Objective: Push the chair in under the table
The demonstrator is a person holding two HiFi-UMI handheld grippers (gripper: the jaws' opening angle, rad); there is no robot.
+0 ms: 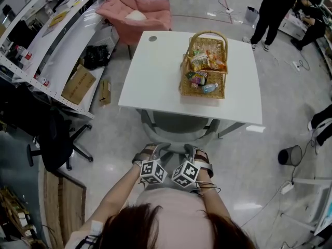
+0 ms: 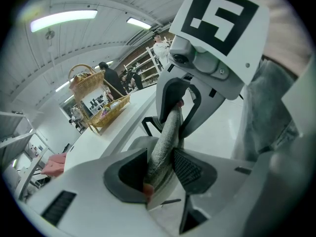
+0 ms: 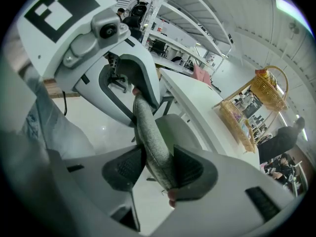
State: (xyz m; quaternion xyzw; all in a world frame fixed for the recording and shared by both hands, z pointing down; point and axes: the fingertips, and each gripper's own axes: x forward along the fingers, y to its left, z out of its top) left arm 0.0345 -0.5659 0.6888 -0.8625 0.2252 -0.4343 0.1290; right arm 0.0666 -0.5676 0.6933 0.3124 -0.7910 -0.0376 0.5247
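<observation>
the flat square bench (image 1: 155, 82) is plain white. the padded fabric chair (image 1: 176, 124) is grey, its weave finely speckled. the woven wicker basket (image 1: 206, 43) is tan, and the snack packets (image 1: 199, 61) in it are green, red and yellow. the left claw (image 2: 160, 169) and right claw (image 3: 158, 169) are white with dark grey ribbed pads, each bearing a black-and-white square marker. the soft armchair (image 1: 142, 12) is pink.

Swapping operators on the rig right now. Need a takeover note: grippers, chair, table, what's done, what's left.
Left gripper: jaws closed on the top edge of the grey fabric-backed chair.
Right gripper: jaws closed on the same edge, beside the left.
Chair: at the near side of the white square table, seat apparently partly under it, backrest out.
Done: both grips set.
Left: push the chair further under, then release.
</observation>
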